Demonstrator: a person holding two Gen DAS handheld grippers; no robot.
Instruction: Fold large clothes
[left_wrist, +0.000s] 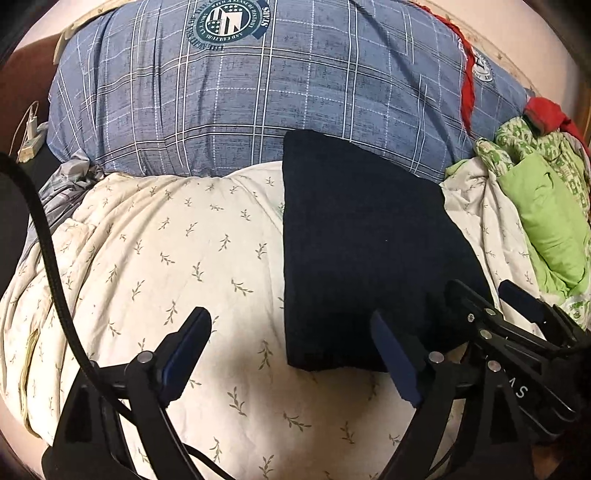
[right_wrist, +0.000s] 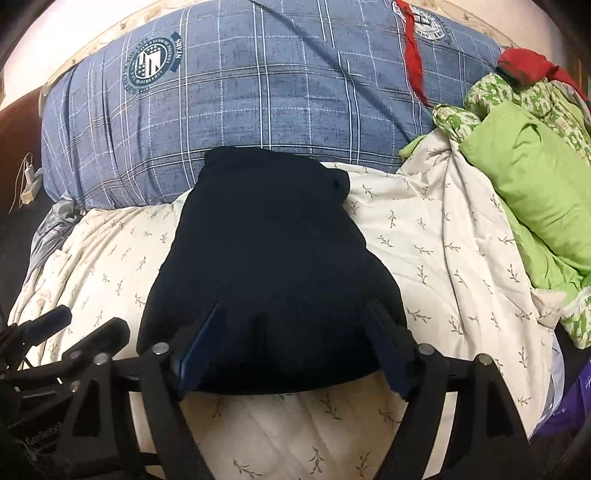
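Note:
A dark navy garment (left_wrist: 369, 240) lies folded into a compact rectangle on a cream quilt with a leaf print (left_wrist: 166, 258). My left gripper (left_wrist: 291, 321) is open over the quilt; its right finger overlaps the garment's near left corner and nothing is between the pads. In the right wrist view the same garment (right_wrist: 273, 258) fills the centre. My right gripper (right_wrist: 295, 308) is open above its near edge, with the pads apart and not pressing the cloth. Each gripper appears in the other's view: the right gripper (left_wrist: 484, 291) and the left gripper (right_wrist: 85, 323).
A blue plaid duvet with a round emblem (left_wrist: 258, 92) is bunched up behind the garment. A heap of green cloth (right_wrist: 535, 192) and red fabric (right_wrist: 524, 62) sits at the right. A charger and cable (left_wrist: 29, 136) lie at the far left. A black cable (left_wrist: 48, 240) crosses the left side.

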